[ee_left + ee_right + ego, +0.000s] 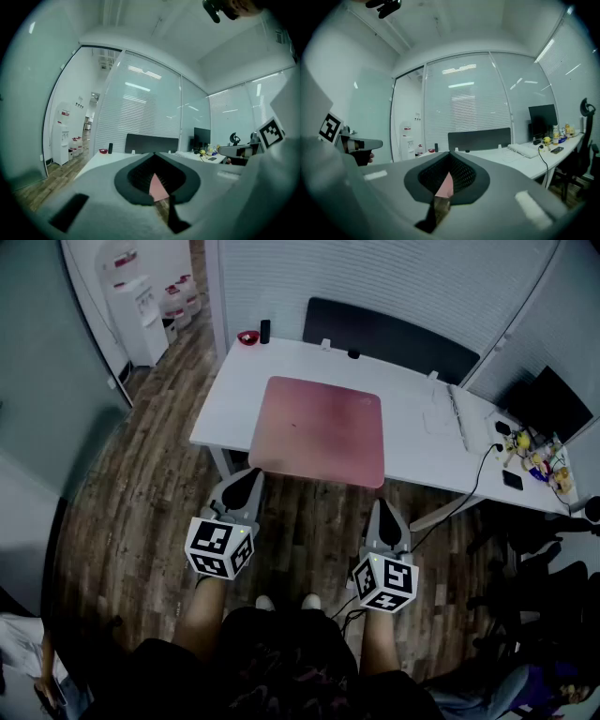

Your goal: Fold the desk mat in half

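Pink desk mat [319, 430] lies flat, overhanging the white desk [225, 395].

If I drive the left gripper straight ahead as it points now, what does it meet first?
The left gripper would likely meet the desk mat at its near left corner, by the front edge of the desk; depth is uncertain.
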Demonstrator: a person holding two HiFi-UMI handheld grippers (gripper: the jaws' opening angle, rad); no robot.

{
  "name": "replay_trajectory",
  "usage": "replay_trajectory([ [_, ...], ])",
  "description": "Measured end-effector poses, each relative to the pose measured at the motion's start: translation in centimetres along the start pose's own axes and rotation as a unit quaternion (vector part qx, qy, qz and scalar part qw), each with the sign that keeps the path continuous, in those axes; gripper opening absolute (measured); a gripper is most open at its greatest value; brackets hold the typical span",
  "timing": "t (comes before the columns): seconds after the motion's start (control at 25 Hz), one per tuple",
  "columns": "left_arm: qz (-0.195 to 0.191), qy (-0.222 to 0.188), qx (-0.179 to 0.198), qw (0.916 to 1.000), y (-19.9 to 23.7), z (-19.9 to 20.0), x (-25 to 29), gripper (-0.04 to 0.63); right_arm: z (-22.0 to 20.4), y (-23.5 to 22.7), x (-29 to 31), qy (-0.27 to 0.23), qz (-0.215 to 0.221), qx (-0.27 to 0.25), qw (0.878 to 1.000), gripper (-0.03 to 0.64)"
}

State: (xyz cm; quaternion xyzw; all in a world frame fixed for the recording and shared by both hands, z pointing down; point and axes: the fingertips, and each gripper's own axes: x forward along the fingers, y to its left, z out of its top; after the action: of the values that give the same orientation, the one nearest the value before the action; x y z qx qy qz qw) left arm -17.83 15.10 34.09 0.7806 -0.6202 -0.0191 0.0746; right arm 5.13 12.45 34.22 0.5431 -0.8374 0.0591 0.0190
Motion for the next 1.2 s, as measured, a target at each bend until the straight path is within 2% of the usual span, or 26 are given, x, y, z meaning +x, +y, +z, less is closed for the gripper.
replay_trajectory([
  [0.76, -0.009, 0.006, -0.008, 0.9999, 0.7, -0.7, -1.2, -0.002, -0.6, 2.1, -0.5, 0.005, 0.007, -0.020, 1.000, 0.006],
  [1.2, -0.017, 0.006, -0.012, 0.9998, 0.6, -1.4, -0.1, -0.002, -1.4, 0.9, 0.1, 0.016, -0.002, -0.029, 0.999, 0.006],
])
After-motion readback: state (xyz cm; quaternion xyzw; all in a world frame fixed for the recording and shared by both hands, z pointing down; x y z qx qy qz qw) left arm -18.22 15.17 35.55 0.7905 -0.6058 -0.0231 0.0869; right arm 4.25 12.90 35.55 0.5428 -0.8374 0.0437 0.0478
